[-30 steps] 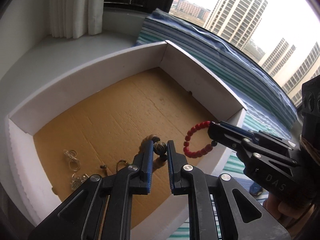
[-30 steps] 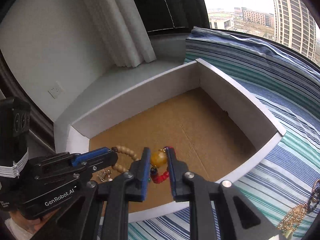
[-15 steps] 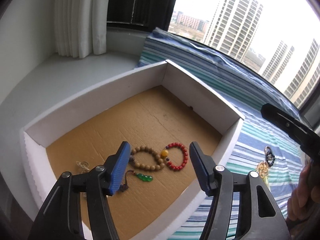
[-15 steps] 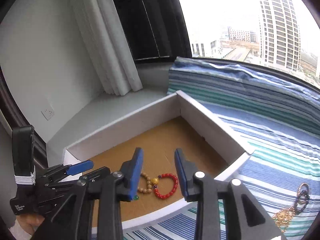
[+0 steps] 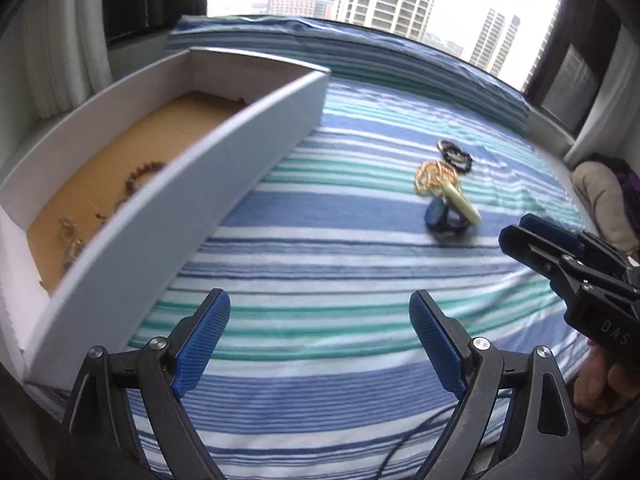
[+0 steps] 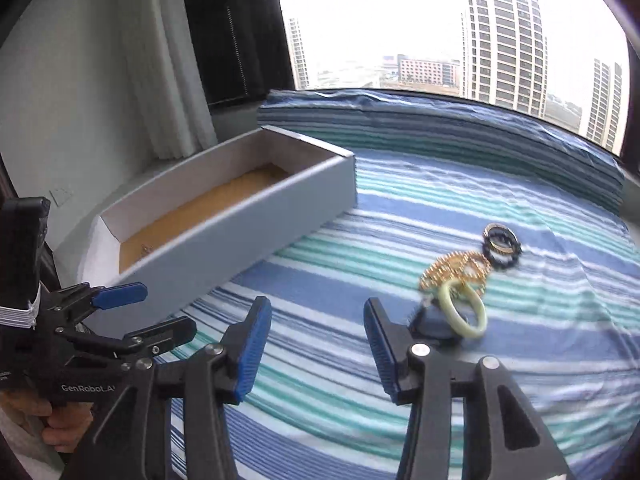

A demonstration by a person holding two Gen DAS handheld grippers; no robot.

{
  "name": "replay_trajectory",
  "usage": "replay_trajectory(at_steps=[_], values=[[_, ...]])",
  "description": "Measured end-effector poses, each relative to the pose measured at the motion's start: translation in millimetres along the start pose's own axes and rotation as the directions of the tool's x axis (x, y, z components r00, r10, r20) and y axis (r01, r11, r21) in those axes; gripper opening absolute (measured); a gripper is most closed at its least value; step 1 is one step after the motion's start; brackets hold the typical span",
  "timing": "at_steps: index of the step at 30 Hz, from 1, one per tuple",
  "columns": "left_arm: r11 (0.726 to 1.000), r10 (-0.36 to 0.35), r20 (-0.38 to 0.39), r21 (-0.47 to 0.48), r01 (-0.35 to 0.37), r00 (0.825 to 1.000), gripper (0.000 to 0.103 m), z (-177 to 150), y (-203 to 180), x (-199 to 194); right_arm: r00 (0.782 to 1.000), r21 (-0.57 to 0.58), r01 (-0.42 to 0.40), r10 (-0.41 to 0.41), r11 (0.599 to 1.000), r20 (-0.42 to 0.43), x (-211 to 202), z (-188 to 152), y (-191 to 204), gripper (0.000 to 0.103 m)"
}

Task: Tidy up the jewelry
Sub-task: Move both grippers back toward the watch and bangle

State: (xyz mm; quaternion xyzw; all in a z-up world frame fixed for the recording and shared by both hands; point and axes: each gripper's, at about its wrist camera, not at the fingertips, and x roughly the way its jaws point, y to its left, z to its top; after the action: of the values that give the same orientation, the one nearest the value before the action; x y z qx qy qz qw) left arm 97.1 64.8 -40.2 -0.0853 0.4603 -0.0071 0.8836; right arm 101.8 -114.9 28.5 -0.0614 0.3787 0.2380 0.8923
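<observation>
Two grippers: both are carried empty over the striped cloth (image 5: 320,240); nothing is seen between the jaws of either.
Left gripper (image 5: 318,338): its jaws are opening and stand wide apart, with only cloth showing between the blue pads.
Right gripper (image 6: 318,346): its jaws are opening too, though less far apart; the pads are parted and bare.
Jewelry left to sort: a small heap (image 6: 466,280) lies on the cloth well apart from the box, made up of a gold chain (image 6: 454,270), a pale green bangle (image 6: 462,312), a dark ring-shaped piece (image 6: 502,246) and a dark blue item (image 5: 440,216) partly under the bangle.
Jewelry already stowed: a brown bead bracelet (image 5: 138,178) and some small metal pieces (image 5: 70,236) are seen on the brown floor of the white box (image 5: 168,208).
Step in hand: judged to be the approach to the heap for the next pick.
How it is best done: one piece should be singled out, the bangle being the easiest since it lies on top; the pads should be closed across its band, not over the tangle, so that the chain is not dragged along.
Risk: the pieces overlap, so a lift may carry a neighbour.
Surface: soft, slightly rumpled cloth in blue, teal and white stripes.
Room: a wide window with tower blocks beyond; pale curtains (image 6: 168,92) hang at the left.
</observation>
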Motion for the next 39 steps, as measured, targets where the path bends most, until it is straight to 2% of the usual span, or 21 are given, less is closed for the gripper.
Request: replay_trajectory(at_steps=[3, 5, 10, 17, 23, 30, 35, 39], values=[[0.999, -0.025, -0.070, 0.038, 0.028, 0.997, 0.092, -23, -31, 15, 0.994, 0.096, 0.100, -0.094, 0.990, -0.061, -11, -51, -42, 0.049], [0.997, -0.023, -0.087, 0.066, 0.028, 0.996, 0.092, -28, -47, 18, 0.988, 0.163, 0.137, -0.123, 0.977, -0.092, -19, -75, -66, 0.049], [0.990, 0.034, -0.039, 0.136, -0.029, 0.999, 0.092, -33, -74, 6, 0.984, 0.229, 0.170, -0.154, 0.958, -0.087, -41, -103, -90, 0.049], [0.983, 0.091, -0.005, 0.159, -0.089, 0.996, 0.092, -30, -74, 2, 0.990, 0.227, 0.137, -0.125, 0.964, -0.067, -43, -104, -87, 0.049], [0.982, 0.104, -0.031, 0.163, -0.097, 0.994, 0.092, -32, -71, 17, 0.992, 0.216, 0.117, -0.102, 0.969, -0.079, -35, -104, -79, 0.049], [0.991, 0.064, -0.099, 0.124, -0.052, 0.993, 0.092, -29, -64, 43, 0.991, 0.233, 0.112, -0.090, 0.966, -0.101, -26, -108, -87, 0.049], [0.991, 0.038, -0.104, 0.132, -0.024, 0.994, 0.092, -16, -72, 56, 0.991, 0.243, 0.107, -0.083, 0.964, -0.107, -20, -106, -98, 0.049], [0.989, -0.005, -0.088, 0.145, 0.017, 0.996, 0.092, 7, -81, 71, 0.991, 0.243, 0.098, -0.073, 0.965, -0.111, -12, -101, -106, 0.049]])
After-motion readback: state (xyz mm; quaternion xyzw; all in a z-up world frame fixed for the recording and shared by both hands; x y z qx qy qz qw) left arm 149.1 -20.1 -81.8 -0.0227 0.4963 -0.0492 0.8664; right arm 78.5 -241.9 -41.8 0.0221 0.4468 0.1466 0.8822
